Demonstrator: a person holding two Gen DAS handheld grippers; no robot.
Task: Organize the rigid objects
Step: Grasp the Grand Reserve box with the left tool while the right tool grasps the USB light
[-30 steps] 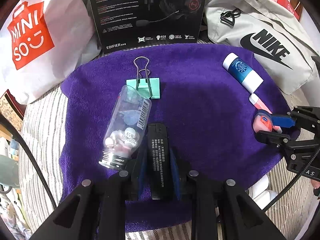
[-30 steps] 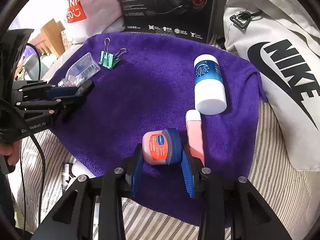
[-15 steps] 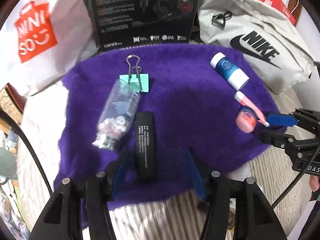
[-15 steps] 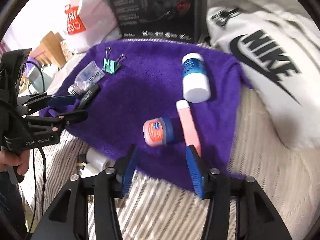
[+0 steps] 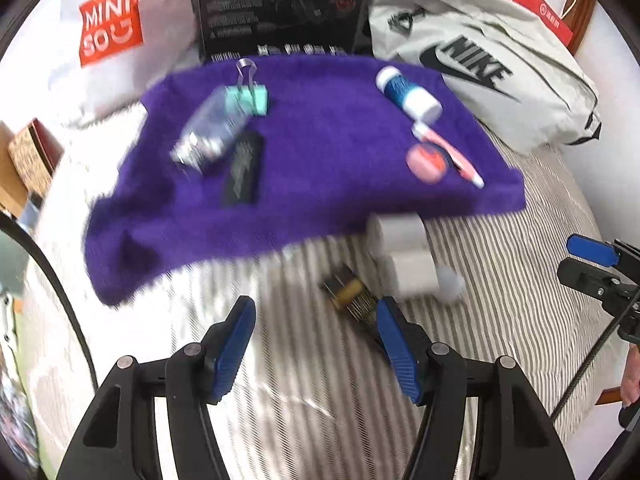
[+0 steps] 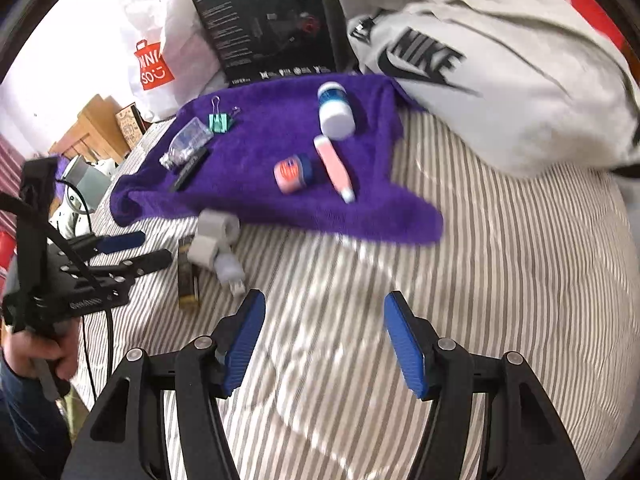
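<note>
A purple towel (image 5: 320, 168) (image 6: 256, 176) lies on a striped bed. On its left part rest a clear bottle (image 5: 210, 132) (image 6: 185, 148), a mint binder clip (image 5: 246, 98) (image 6: 219, 121) and a flat black device (image 5: 243, 168) (image 6: 190, 170). On its right part lie a blue-and-white bottle (image 5: 408, 92) (image 6: 335, 110), a pink tube (image 5: 448, 152) (image 6: 334, 168) and a small red-labelled jar (image 5: 427, 162) (image 6: 292, 172). My left gripper (image 5: 316, 344) hangs open above the bedsheet, holding nothing. My right gripper (image 6: 324, 340) is open too, over bare sheet, nothing between its fingers.
Off the towel's near edge lie two white rolls (image 5: 404, 252) (image 6: 212, 236), a white plug (image 6: 230, 270) and a small black-and-gold box (image 5: 350, 292) (image 6: 187, 276). Behind stand a black headset box (image 5: 280, 4), a white shopping bag (image 5: 108, 28) and a grey Nike bag (image 5: 480, 68).
Both grippers let go and pulled back off the towel. The left released the black device beside the bottle; the right released the jar beside the pink tube.
</note>
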